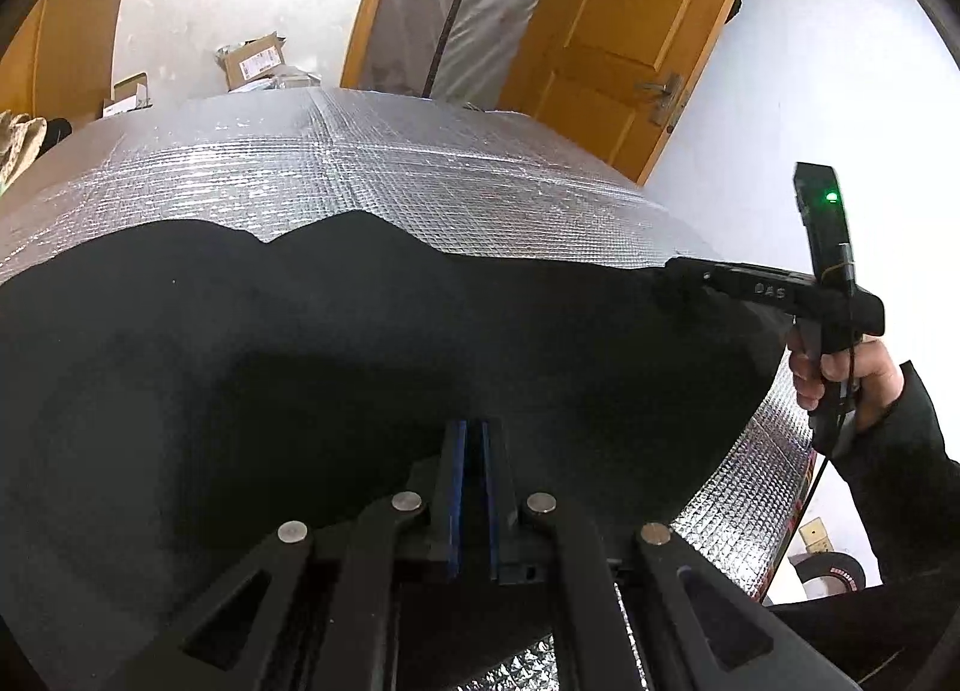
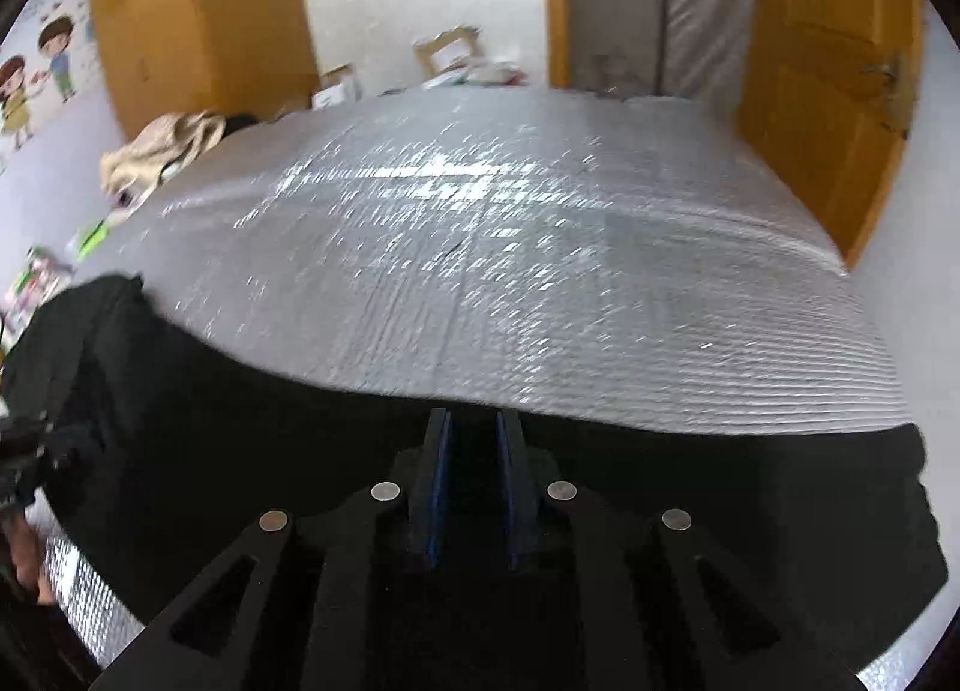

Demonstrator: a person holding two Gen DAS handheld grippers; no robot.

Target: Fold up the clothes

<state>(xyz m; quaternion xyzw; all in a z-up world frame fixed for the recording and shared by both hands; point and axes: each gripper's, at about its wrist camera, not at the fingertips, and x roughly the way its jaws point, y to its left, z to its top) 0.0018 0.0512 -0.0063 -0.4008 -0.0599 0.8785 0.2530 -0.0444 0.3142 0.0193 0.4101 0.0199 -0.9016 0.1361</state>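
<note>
**Inspector:** Black cloth first. Where does it lie against the foil mat?

**Me:** The black garment (image 1: 360, 343) is spread over the near part of the silver foil mat (image 1: 360, 162), with bare foil showing beyond its far edge and at the mat's right corner. The right wrist view is blurred, but the same dark fabric covers the mat's near side there too.

**Inspector:** Your left gripper?

**Me:** My left gripper (image 1: 474, 433) sits low over the garment at the mat's near edge. Its blue-lined fingers (image 1: 459, 487) stand almost together, a thin slot between them. Whether cloth is pinched in that slot, I cannot tell.

**Inspector:** And the right?

**Me:** My right gripper (image 2: 471, 421) has its fingers a little further apart, a narrow gap, tips at the garment's far edge where it meets bare foil. From the left wrist view its nose (image 1: 684, 271) touches the garment's right-hand edge. A firm hold cannot be confirmed.

**Inspector:** Anything beyond the mat?

**Me:** An orange wooden door (image 1: 624, 30) and cardboard boxes (image 1: 252, 60) past the far edge.
</note>
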